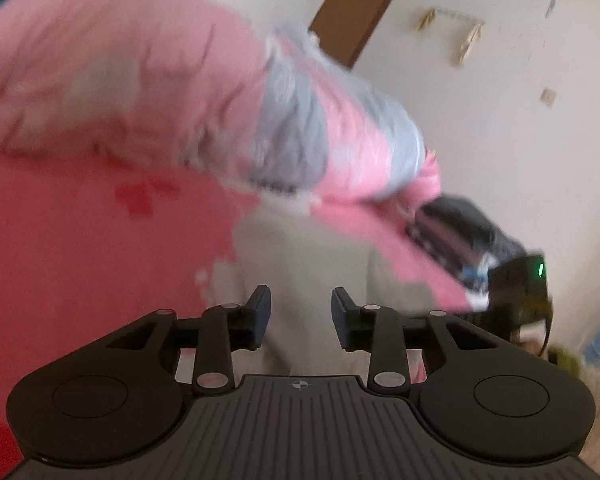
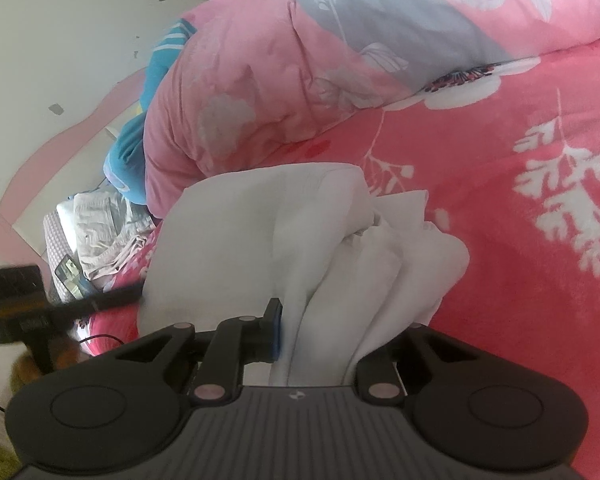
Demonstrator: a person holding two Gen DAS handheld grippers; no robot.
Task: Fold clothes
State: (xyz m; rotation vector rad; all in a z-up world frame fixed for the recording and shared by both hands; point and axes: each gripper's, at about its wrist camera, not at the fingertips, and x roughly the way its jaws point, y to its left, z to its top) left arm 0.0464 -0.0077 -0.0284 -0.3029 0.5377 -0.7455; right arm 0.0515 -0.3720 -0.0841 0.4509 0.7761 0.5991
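In the left wrist view, the left gripper point(image 1: 301, 318) sits at the lower centre of the frame, its jaws parted with a clear gap and nothing between the pads. Beyond them lies the white garment point(image 1: 300, 256), in the middle of the frame on the red bedspread point(image 1: 80, 240). A blurred pink and grey quilt point(image 1: 160, 80) fills the upper left; the other gripper, dark and blurred, shows at the right edge.

In the right wrist view, the right gripper point(image 2: 316, 328) is at the lower centre, its jaws closed narrowly on a bunched fold of the white garment point(image 2: 260, 232), which spreads up from the fingers to mid-frame. The quilt point(image 2: 280, 80) lies above it, and the bedspread point(image 2: 500, 160) fills the right side.
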